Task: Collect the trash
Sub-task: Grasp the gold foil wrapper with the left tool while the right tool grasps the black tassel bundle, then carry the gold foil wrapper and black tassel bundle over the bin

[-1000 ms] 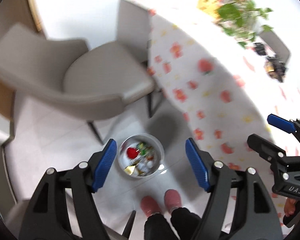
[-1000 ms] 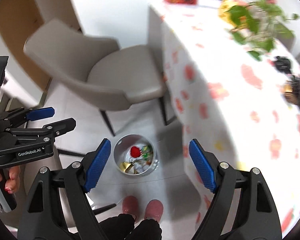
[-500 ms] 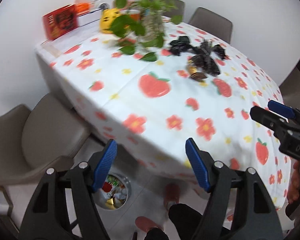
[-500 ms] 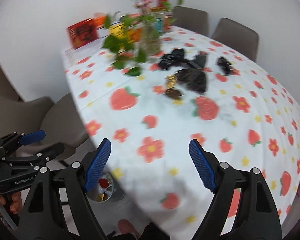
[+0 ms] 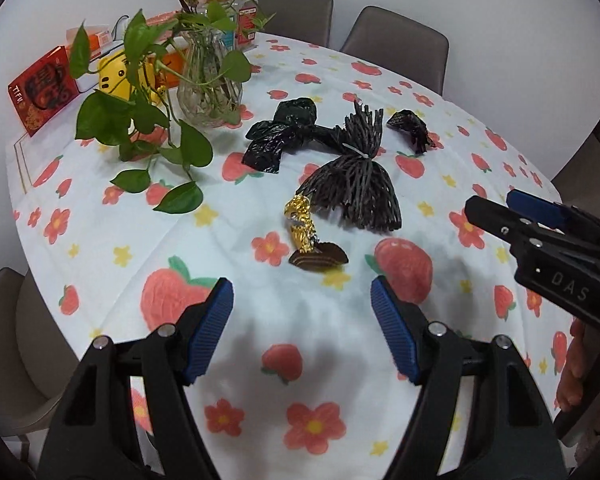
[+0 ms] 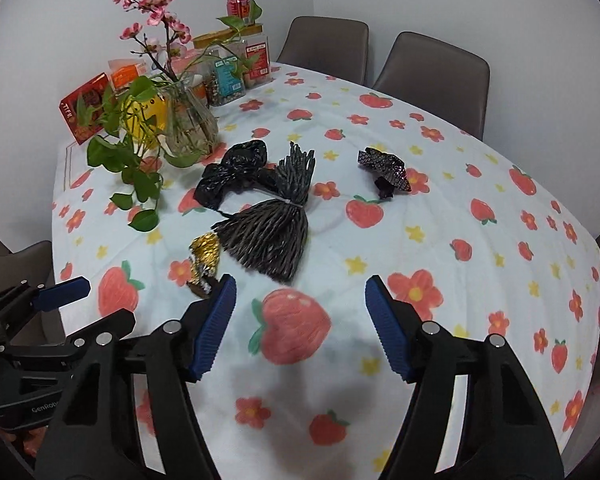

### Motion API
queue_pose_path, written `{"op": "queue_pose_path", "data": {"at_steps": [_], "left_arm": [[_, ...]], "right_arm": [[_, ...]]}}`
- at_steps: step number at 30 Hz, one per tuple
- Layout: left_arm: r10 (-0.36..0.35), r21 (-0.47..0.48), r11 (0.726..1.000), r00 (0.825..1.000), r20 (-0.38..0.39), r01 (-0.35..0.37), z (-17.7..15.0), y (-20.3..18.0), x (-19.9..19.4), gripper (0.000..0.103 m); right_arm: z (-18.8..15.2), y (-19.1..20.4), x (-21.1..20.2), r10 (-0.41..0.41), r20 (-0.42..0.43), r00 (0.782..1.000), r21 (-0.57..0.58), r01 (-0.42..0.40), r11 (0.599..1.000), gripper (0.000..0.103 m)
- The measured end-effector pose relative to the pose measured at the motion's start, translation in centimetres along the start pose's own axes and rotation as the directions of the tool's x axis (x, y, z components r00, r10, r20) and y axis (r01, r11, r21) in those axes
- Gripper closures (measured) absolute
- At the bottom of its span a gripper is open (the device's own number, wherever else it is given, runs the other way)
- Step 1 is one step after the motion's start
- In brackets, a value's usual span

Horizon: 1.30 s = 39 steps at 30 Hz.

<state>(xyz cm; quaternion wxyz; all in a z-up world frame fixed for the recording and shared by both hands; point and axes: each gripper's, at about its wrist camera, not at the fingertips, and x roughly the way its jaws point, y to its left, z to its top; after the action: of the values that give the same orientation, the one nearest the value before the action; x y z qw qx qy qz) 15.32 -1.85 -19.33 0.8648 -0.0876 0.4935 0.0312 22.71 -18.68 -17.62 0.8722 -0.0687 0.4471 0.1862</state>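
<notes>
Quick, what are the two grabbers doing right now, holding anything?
Left gripper: open, holding nothing, above the white strawberry-print tablecloth.
Right gripper: open, holding nothing.

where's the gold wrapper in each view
Left wrist: gold wrapper at picture centre, beyond and between the open fingers.
Right wrist: gold wrapper left of centre, just above the left fingertip.
Shared landmark: the black shredded bundle right behind it in both.
</notes>
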Motion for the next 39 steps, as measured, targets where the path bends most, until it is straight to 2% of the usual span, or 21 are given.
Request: {"op": "queue_pose_path", "data": {"at_steps": [5,10,13,14,17,19,20,21,23,31,39], "left_arm": [[0.018,-0.003,1.0,0.998,-0.058,-0.019,1.9,0.4,4.7,0.032],[0.006,0.002,1.0,0.994,-0.105,-0.006,3.1,0.9,8.3,0.032],[-0.007,0.005,1.0,0.992,-0.122,0.007,3.4,1.1,9.9,0.039],[-0.016,0.002,1.0,0.991,-0.136,0.016,3.4,1.2,10.4,0.046],[-0.021,0.025,0.999,0.99,-0.137,0.025,3.5,1.0,11.0,0.056],[-0.029,0.035,0.999,0.99,-0.136,0.034,3.6,0.8,11.1,0.067],[-0.024,0.038,0.999,0.991,-0.134,0.03,3.7,0.7,11.1,0.072],[-0.033,0.038,0.999,0.99,-0.139,0.038,3.7,0.7,11.2,0.081],[-0.042,0.036,0.998,0.989,-0.142,0.048,3.8,0.8,11.2,0.082],[-0.038,0.032,0.999,0.993,-0.115,0.042,3.8,0.9,9.5,0.083],[0.006,-0.006,1.0,0.998,-0.06,-0.006,2.3,2.2,5.3,0.083]], "right_arm": [[1.5,-0.8,5.0,0.01,-0.063,0.998,0.013,-0.01,1.0,0.045],[1.8,-0.8,9.0,0.018,-0.125,0.992,0.035,-0.014,0.999,0.045],[1.7,-0.5,10.8,0.012,-0.158,0.987,0.037,-0.006,0.999,0.045],[1.6,-0.5,11.3,0.017,-0.168,0.986,0.042,-0.01,0.999,0.045],[1.3,-0.2,12.1,0.035,-0.194,0.98,0.046,-0.027,0.999,0.056],[1.2,0.1,12.4,0.047,-0.204,0.978,0.039,-0.04,0.998,0.072],[1.1,0.2,12.5,0.057,-0.209,0.976,0.037,-0.05,0.998,0.078],[1.1,0.2,12.5,0.067,-0.211,0.975,0.038,-0.061,0.997,0.089],[1.2,0.4,12.1,0.072,-0.197,0.978,0.033,-0.066,0.997,0.094],[1.4,0.4,8.7,0.09,-0.118,0.989,0.019,-0.089,0.996,0.096],[1.4,0.7,4.5,0.111,-0.049,0.993,-0.01,-0.111,0.994,0.096]]}}
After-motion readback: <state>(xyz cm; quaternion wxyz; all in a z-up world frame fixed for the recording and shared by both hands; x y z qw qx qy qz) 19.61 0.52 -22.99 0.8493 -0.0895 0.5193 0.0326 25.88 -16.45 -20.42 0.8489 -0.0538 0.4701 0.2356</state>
